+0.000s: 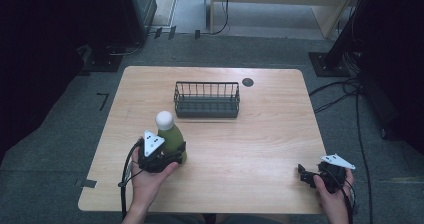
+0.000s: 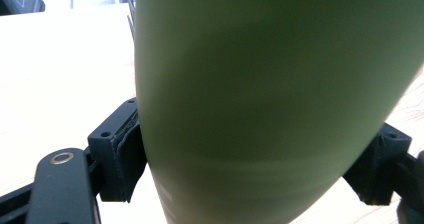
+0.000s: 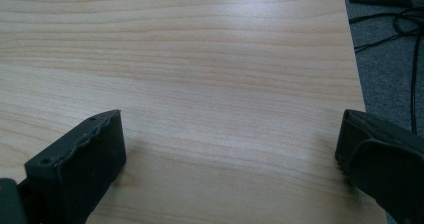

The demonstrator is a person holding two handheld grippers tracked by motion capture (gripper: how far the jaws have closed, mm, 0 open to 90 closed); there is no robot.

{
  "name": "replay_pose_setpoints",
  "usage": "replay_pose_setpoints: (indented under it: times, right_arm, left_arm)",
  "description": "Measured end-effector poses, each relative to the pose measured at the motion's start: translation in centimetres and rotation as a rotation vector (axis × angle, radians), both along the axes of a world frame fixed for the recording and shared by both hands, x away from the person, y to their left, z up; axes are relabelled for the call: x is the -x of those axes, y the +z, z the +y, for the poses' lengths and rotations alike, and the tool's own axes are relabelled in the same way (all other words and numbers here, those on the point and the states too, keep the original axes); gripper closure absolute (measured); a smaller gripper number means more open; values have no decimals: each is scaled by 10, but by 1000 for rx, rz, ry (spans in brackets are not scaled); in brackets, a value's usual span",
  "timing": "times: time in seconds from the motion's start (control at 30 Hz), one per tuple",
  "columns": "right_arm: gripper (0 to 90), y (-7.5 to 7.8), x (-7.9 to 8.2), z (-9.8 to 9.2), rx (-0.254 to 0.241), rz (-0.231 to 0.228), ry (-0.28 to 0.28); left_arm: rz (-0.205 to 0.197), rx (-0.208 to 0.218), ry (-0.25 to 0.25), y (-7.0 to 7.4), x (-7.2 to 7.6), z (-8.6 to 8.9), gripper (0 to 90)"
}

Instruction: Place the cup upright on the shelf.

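Note:
A green bottle (image 1: 171, 138) with a round white cap (image 1: 164, 118) stands upright on the wooden table (image 1: 240, 139), left of centre. My left gripper (image 1: 167, 156) is shut on the bottle's lower body. In the left gripper view the green bottle (image 2: 270, 99) fills the space between both black jaws, whose pads (image 2: 125, 154) press its sides. My right gripper (image 1: 305, 175) rests near the table's front right corner, open. In the right gripper view its fingers (image 3: 80, 169) stand wide apart over bare wood.
A dark wire basket (image 1: 206, 99) sits at the back middle of the table, beyond the bottle. A small dark round disc (image 1: 247, 82) lies behind the basket's right end. Cables (image 1: 345, 91) run over the grey floor to the right.

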State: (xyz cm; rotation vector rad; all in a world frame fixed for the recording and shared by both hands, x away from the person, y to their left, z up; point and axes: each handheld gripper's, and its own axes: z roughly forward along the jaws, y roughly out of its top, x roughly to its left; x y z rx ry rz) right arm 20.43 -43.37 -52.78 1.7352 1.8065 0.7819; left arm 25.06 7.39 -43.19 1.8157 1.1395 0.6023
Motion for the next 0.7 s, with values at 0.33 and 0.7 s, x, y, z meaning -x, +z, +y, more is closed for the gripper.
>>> replay_pose_setpoints:
  times: [0.33, 0.7]
  right_arm:
    - [0, 0, 0, 0, 0, 0, 3]
    - [0, 0, 0, 0, -1, -2, 6]
  left_arm:
    - [-11, -21, -8, 3, -4, -3, 210]
    - [-30, -6, -33, 24, -22, -13, 213]
